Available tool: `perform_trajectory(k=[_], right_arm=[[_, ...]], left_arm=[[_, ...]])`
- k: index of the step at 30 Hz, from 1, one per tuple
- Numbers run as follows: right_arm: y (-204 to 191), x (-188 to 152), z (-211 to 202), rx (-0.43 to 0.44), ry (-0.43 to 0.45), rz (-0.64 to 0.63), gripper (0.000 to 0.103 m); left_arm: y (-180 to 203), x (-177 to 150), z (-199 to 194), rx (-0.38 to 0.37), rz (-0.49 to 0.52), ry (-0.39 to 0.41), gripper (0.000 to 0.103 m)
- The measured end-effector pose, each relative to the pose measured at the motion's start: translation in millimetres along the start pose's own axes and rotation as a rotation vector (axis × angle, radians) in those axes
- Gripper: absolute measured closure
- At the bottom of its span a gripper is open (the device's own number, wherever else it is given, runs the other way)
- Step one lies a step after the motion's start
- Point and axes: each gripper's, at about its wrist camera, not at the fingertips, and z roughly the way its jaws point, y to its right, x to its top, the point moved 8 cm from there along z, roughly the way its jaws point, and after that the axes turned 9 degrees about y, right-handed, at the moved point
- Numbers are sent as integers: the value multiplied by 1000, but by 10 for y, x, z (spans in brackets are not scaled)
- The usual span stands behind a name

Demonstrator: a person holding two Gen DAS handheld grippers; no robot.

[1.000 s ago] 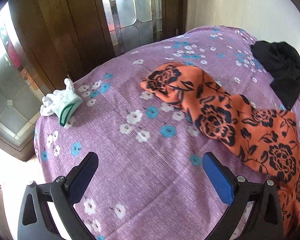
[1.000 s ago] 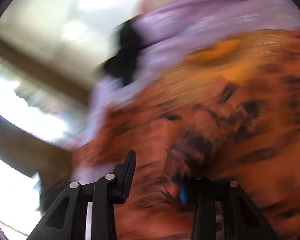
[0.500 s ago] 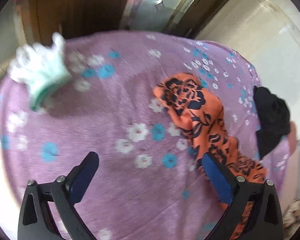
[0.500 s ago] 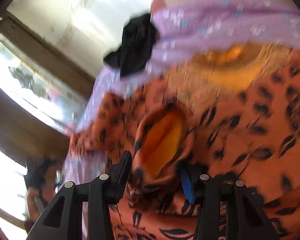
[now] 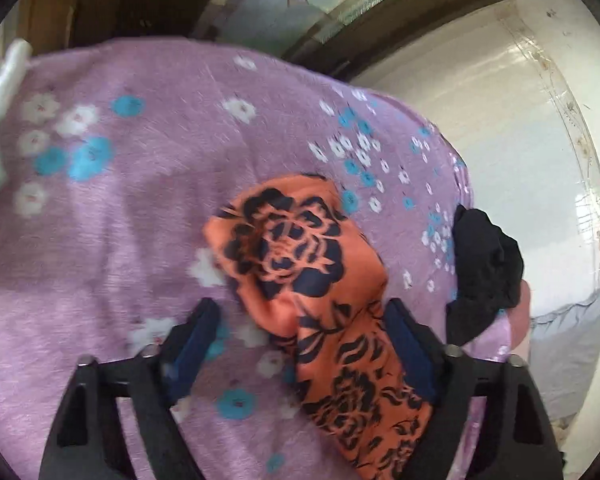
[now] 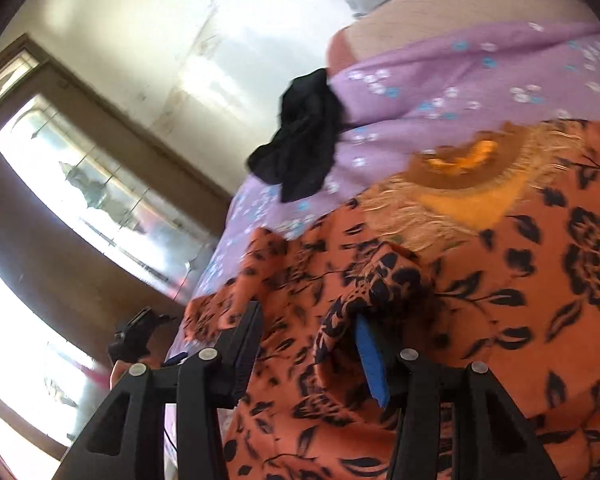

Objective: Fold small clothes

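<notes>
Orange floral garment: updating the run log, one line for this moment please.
left gripper: closing around orange floral garment, not yet gripping | right gripper: open, fabric fold between fingers

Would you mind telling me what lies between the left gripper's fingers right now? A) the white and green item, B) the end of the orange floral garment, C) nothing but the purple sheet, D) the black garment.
B: in the left wrist view the end of the orange floral garment lies between the fingers of the left gripper, whose jaws have just been closing and do not yet press it; the black garment lies apart to the right.
</notes>
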Motion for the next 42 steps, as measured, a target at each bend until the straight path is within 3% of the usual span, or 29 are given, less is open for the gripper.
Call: perform_trajectory(k=[3, 4, 5, 7, 10, 13, 16, 17, 18, 19, 22, 24, 26, 28, 33, 37, 42], right_arm=[[74, -36, 20, -41, -21, -5, 53], [113, -27, 33, -53, -21, 8, 53], [186, -20, 45, -57, -17, 42, 53], [396, 52, -39, -52, 15, 170, 53], [795, 186, -163, -86, 99, 364, 53], [1117, 133, -120, -174, 85, 467, 53], [1111, 68, 34, -159, 78, 499, 53], [990, 69, 92, -111, 63, 487, 53], [727, 59, 194, 13, 24, 474, 53], [499, 45, 262, 83, -6, 432, 53], [-427, -26, 285, 274, -56, 94, 53], [-770, -151, 241, 339, -101, -33, 53], [-741, -178, 199, 294, -95, -63, 53], [-483, -183, 159, 173, -81, -57, 52], [-72, 82, -131, -4, 0, -26, 52], [109, 279, -431, -78, 70, -55, 52], [471, 532, -861, -144, 157, -12, 52]], left_arm=[[43, -49, 118, 2, -3, -27, 34], [72, -59, 157, 7, 5, -24, 43], [113, -79, 187, -11, 5, -39, 68], [157, -129, 233, -55, -13, -62, 89], [230, -136, 258, -58, 41, -32, 90], [257, -148, 279, -64, 56, -31, 90], [252, -152, 316, -71, 45, -35, 90], [246, -150, 330, -73, 47, -35, 90], [251, -146, 336, -81, 50, -32, 90], [249, -142, 320, -91, 54, -25, 90], [331, -113, 192, -131, 93, 21, 91], [447, -114, 86, -152, 136, 51, 92], [617, -136, -75, -190, 188, 86, 93], [782, -169, -212, -225, 233, 108, 93], [1319, -420, -600, -285, 416, 172, 94], [1828, -916, -832, -334, 596, 187, 94], [2408, -1811, -991, -416, 782, 122, 94]])
